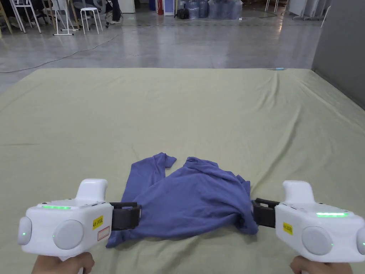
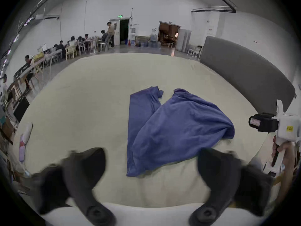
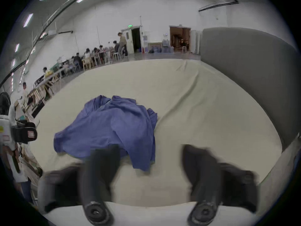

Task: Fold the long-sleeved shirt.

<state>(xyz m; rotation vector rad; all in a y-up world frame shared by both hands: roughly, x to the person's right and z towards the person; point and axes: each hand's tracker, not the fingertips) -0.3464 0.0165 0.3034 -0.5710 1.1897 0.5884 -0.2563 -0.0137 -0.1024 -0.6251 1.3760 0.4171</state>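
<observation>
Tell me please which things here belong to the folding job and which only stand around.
For the job: blue shirt, left gripper, right gripper, green sheet.
Standing around: white stool, water bottles, grey panel.

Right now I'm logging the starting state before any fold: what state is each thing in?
Shirt: crumpled in a heap, unfolded, one sleeve stretched flat beside it.
Left tool: open, holding nothing.
Right tool: open, holding nothing.
Sheet: spread out, lightly wrinkled.
</observation>
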